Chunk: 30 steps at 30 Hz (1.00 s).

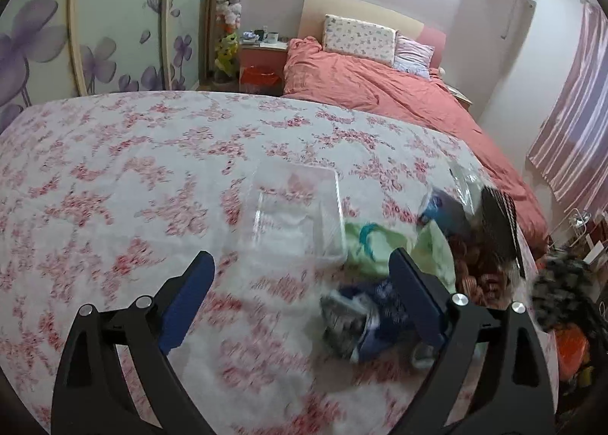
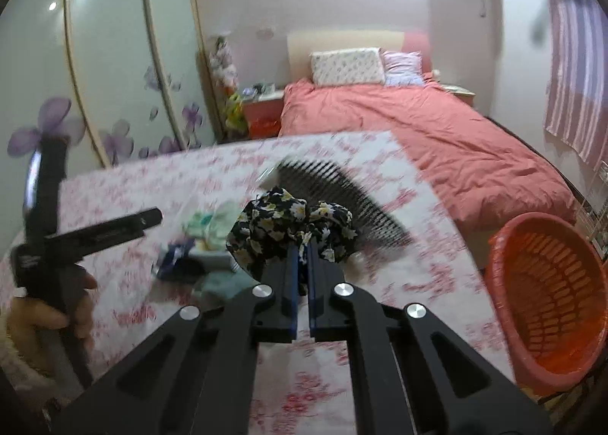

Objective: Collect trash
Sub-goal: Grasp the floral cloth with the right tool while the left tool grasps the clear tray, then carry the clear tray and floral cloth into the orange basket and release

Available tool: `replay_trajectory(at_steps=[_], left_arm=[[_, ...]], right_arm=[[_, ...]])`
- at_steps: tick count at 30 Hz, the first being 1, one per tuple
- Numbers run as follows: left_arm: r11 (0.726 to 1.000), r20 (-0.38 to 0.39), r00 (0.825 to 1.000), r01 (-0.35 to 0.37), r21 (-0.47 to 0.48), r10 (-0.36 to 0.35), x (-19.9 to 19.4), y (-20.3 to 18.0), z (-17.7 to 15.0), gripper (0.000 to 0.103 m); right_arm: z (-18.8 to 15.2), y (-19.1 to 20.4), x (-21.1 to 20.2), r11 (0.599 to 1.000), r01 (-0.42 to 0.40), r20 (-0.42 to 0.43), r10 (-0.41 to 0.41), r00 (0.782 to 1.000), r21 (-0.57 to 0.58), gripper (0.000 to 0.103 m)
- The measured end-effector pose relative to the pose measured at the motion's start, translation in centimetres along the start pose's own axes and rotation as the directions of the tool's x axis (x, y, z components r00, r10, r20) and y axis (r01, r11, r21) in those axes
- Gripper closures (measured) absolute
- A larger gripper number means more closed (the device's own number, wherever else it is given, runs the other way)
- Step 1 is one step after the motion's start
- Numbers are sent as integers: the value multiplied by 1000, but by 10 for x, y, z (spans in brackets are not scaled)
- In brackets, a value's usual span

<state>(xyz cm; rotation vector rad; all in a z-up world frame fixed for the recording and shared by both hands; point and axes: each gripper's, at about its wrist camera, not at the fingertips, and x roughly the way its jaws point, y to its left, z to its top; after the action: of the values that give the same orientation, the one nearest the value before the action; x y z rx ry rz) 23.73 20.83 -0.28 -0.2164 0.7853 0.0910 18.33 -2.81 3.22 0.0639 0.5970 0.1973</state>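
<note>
My right gripper point(image 2: 302, 245) is shut on a black floral cloth point(image 2: 288, 226) and holds it above the flowered table point(image 2: 399, 283); the cloth shows blurred at the right edge of the left wrist view point(image 1: 562, 290). My left gripper point(image 1: 300, 264) is open and empty above the table point(image 1: 114, 176), and also shows at the left of the right wrist view. Between and beyond its fingers lie a clear plastic tray point(image 1: 296, 214), a pale green wrapper point(image 1: 380, 245) and a dark blue packet point(image 1: 361, 313). A black comb-like tray point(image 2: 342, 203) lies behind the cloth.
An orange basket point(image 2: 551, 294) stands off the table's right edge. A bed with a pink cover point(image 1: 380, 89) lies behind the table. A wardrobe with flower doors point(image 1: 95, 35) is on the left. A bag of brown snacks point(image 1: 478, 264) lies by the wrappers.
</note>
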Motion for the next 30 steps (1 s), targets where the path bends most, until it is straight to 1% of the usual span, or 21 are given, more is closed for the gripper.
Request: replay_trajectory(at_steps=[2,6,9,12,13,18,22,26,30], left_arm=[[1000,-9,1000,-14,5,14,8,-5,6,11],[997,-38,997,-64,36,65,29,-13,17,11],[992,-63,992,-107,62,111,41,-15,20,11],[988,-90,986,-132,78,138,49,-14,19,12],[989,-95,986,-131,75,138,50,-13,18,13],[993,-126,985,-110,52,116,54,-8,11,27],[996,-104,990,-88,33,91,50,-4,8,28],[996,-79,993,-88,21,89,43,-1,12,28],[996,-44,995,-89,31,91,28,-4,19,28]], right_arm=[[4,-6,-2,1000,15,11,-15,1000,4,98],[8,-23,-3,998,51,14,-51,999,24,98],[7,-32,1,997,63,4,-63,998,41,98],[6,-36,4,997,67,-3,-67,998,49,98],[6,-37,6,996,68,-6,-67,998,51,98],[3,-38,12,996,68,-19,-67,998,60,98],[1,-39,14,995,69,-23,-67,997,65,98],[3,-44,11,995,71,-14,-70,997,76,98],[6,-49,3,993,73,8,-74,997,95,98]])
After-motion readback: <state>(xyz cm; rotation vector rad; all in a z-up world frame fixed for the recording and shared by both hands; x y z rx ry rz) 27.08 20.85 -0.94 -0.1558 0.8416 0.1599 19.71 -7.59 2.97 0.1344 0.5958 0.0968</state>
